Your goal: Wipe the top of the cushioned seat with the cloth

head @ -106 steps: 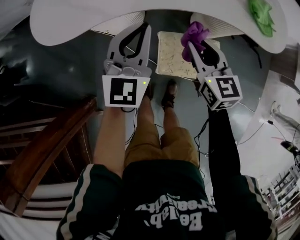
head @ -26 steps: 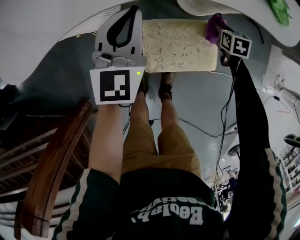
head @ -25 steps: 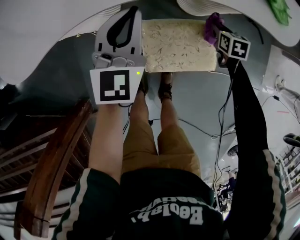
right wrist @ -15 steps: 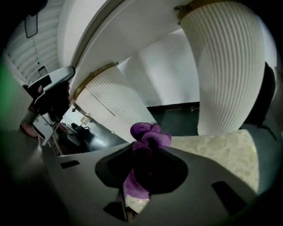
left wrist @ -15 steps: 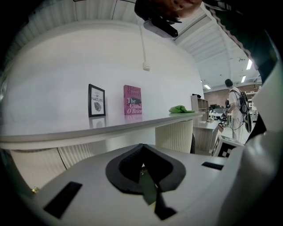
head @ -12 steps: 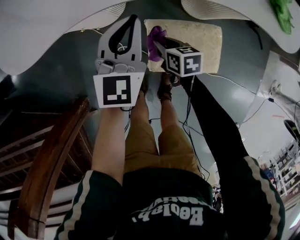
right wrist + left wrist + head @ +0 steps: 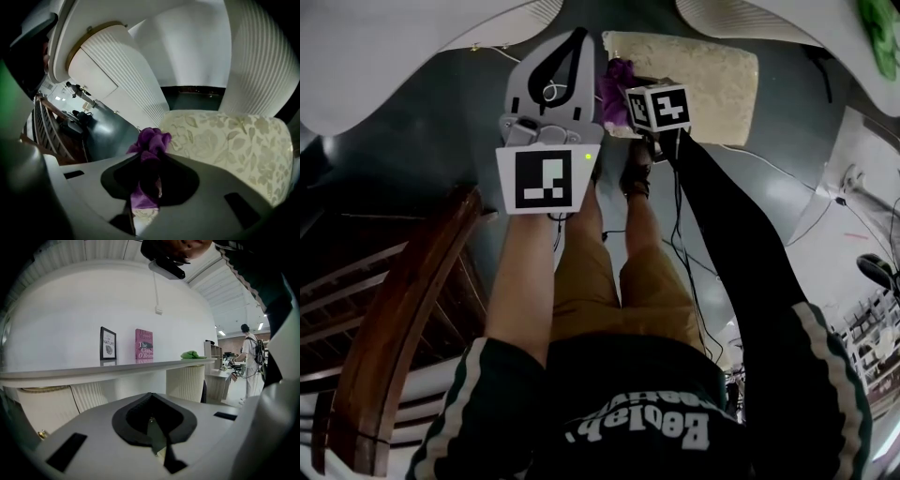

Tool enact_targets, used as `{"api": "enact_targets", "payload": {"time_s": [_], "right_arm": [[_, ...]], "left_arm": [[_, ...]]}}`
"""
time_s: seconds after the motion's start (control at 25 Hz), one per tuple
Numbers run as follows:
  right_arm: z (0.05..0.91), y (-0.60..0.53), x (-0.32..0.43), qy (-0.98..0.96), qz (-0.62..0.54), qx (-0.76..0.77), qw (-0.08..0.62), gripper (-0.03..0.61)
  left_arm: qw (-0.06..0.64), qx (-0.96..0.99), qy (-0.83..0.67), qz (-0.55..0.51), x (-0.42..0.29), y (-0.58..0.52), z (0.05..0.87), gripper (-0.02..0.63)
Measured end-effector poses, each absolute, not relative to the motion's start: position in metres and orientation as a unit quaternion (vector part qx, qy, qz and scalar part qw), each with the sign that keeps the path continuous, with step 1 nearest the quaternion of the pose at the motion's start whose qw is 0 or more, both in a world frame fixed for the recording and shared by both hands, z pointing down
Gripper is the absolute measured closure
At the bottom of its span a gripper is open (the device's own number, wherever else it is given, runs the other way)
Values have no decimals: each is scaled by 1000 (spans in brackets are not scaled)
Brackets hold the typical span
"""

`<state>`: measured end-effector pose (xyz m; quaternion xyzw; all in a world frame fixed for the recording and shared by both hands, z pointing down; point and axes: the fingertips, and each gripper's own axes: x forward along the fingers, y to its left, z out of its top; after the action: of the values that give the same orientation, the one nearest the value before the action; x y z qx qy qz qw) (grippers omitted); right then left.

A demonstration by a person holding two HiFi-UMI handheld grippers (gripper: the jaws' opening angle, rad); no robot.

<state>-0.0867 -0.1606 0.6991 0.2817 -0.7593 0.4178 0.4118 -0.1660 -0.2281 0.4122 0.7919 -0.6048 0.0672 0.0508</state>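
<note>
At the seat's left edge | cloth [image 7: 152,139]: purple, bunched | right gripper [image 7: 149,161]: clamped on cloth | cushioned seat [image 7: 712,70]: far centre | left gripper [image 7: 578,39]: jaws together, empty, just left of seat

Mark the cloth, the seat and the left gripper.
cloth [image 7: 152,139]: right gripper view, bunched end sticking out past the jaws.
seat [image 7: 225,140]: right gripper view, patterned top surface.
left gripper [image 7: 577,39]: head view, where the closed fingertips meet.
</note>
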Motion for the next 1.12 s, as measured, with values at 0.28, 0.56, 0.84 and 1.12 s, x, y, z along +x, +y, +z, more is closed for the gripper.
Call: {"api": "enact_targets", "payload": {"time_s": [0.28, 0.56, 0.84, 1.12], "right_arm": [[691, -180, -15, -756, 402, 305, 416, 479], [694, -205, 94, -735, 383, 344, 440, 480], [696, -222, 187, -716, 367, 370, 465, 481], [693, -236, 229, -703, 346, 383, 489, 482]], "left_arm": [[46, 802, -593, 61, -139, -237, 404, 600], [44, 816, -574, 59, -103, -244, 401, 600], [38, 826, -558, 72, -76, -248, 401, 600], [47, 825, -560, 65, -68, -250, 399, 600]]}}
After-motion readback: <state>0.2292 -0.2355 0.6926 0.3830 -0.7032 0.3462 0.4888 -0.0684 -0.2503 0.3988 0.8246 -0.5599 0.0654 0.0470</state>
